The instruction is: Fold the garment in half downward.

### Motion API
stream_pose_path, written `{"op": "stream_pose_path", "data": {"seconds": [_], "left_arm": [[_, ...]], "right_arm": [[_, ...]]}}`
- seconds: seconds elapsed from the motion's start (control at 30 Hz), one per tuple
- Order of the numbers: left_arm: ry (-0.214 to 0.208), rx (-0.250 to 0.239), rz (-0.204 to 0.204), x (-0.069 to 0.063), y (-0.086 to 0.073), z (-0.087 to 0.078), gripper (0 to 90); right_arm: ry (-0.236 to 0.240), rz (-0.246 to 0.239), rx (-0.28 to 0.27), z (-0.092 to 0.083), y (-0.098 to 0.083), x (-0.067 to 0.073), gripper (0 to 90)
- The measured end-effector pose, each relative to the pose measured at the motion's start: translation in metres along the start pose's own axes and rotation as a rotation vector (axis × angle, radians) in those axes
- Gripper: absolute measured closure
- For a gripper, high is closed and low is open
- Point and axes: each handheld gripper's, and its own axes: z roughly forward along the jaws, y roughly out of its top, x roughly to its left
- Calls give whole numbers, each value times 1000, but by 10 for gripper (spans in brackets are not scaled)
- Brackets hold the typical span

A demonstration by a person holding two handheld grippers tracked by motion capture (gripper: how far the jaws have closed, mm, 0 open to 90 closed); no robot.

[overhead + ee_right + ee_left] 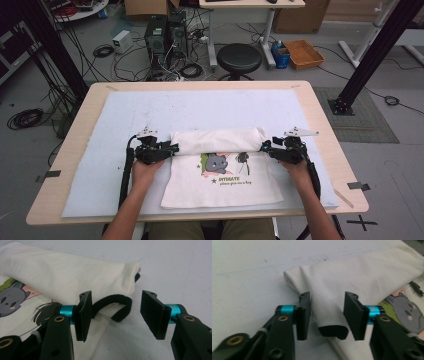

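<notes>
- One wooden table (320, 115) carries everything, with a pale blue-white mat (110, 150) covering most of its top.
- Spread on the mat near the person's edge lies a cream T-shirt (225, 187), its far part folded or rolled toward the person into a thick band (217, 139) running left to right.
- Below that band, the flat part of the shirt shows a printed grey cat graphic (218, 162) with green and pink patches and a line of small text under it.
- At the left end of the band sits the left gripper (167, 149), held by the person's left hand (145, 172).
- In the left gripper view its jaws stand apart, straddling the end of the band, where a black-trimmed sleeve opening (333, 332) pokes out between them; neither jaw is pressing the cloth closed.
- At the right end sits the right gripper (268, 148), held by the right hand (298, 172).
- In the right gripper view its jaws are likewise spread, one jaw against the cloth by a curled black-edged cuff (117, 307), the other over bare mat just beside the band's end.
- Beyond the table, a round black stool (239, 57) stands on a floor strewn with cables.
</notes>
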Motion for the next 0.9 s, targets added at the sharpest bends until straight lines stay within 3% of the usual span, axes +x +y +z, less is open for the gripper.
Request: {"op": "stream_pose_path", "data": {"seconds": [0.1, 0.17, 0.23, 0.5, 0.63, 0.77, 0.9], "left_arm": [[13, 19, 39, -3, -2, 2, 749], [13, 10, 59, -5, -3, 1, 836], [13, -14, 66, -6, -4, -1, 846], [-61, -93, 27, -9, -7, -19, 847], [-102, -109, 20, -13, -12, -31, 846], [-144, -119, 38, -22, -20, -42, 848], [-182, -125, 58, -30, -27, -56, 848]], "right_arm": [[13, -18, 24, 8, 2, 6, 555], [29, -63, 46, 11, 3, 9, 717], [30, -104, 47, 9, 3, 13, 805], [59, -159, 2, -8, 2, 18, 820], [83, -178, -20, -27, -3, 19, 820], [103, -151, -46, -40, -8, 20, 820], [113, -159, -51, -53, -15, 27, 821]]}}
